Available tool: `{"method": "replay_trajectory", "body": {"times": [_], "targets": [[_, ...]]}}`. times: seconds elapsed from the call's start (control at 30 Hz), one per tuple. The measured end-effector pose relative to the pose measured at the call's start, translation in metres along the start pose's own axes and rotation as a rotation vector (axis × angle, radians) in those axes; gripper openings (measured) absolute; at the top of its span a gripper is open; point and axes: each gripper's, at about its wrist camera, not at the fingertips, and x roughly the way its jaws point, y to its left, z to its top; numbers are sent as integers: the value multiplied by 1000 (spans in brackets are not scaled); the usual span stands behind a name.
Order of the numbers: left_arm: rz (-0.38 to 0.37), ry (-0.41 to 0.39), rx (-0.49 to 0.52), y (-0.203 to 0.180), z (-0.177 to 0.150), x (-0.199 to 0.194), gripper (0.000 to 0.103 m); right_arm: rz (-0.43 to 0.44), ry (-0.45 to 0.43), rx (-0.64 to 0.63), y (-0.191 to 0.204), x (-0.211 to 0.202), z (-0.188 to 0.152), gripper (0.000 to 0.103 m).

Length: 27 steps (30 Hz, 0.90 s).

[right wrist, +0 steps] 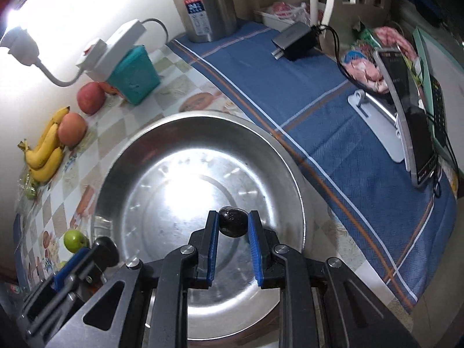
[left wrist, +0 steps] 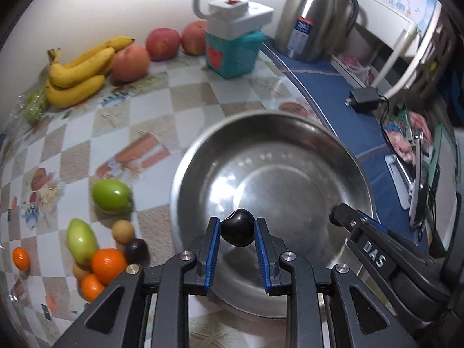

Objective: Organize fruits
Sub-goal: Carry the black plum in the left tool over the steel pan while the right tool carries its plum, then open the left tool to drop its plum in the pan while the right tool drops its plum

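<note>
A large steel bowl stands on the checkered tablecloth; it also shows in the right wrist view. My left gripper is shut on a dark plum and holds it over the bowl's near side. My right gripper is shut on another dark plum over the bowl. Each gripper shows in the other's view: the right one at the bowl's right rim, the left one at its left rim. Loose fruit lies left of the bowl: green fruits, oranges, a dark plum.
Bananas and red apples lie by the back wall. A teal box with a white lamp base stands behind the bowl, next to a steel thermos jug. A blue cloth with a charger and tablet stand lies to the right.
</note>
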Motion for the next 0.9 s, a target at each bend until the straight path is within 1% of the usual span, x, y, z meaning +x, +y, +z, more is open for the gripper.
{"method": "replay_trajectory", "body": {"times": [0.1,0.2,0.37,0.4,0.43,0.47,0.53,0.6,0.7,0.73,0.8,0.9], "targets": [[-7,17,13,-5,-5,5,26,-7,15,11,-4,5,-1,22],[-31,37,-2,-3,-8,10,26,-24,21,26,-10,8,-1,22],[-50,39,-11,1,-8,9,29,-38,25,31,-12,9,-2,22],[-60,40,-13,1,-8,8,31,-40,23,29,-11,8,-2,22],[-67,40,-14,1,-8,8,39,-39,20,25,-11,7,-2,22],[-72,38,-14,1,-8,6,52,-37,18,22,-10,7,-2,22],[-71,33,-11,1,-8,3,54,-35,14,16,-8,7,-1,22],[-89,33,-19,2,-6,1,55,-31,8,17,-7,5,-1,24],[-99,22,-30,4,-3,-5,62,-32,-2,23,-9,2,-1,25],[-95,19,-30,5,-2,-8,65,-28,-7,24,-9,1,0,25],[-83,11,-33,8,1,-12,67,-26,-19,26,-9,-3,1,25],[-50,-2,-40,14,3,-18,73,-24,-38,20,-8,-9,2,25]]}}
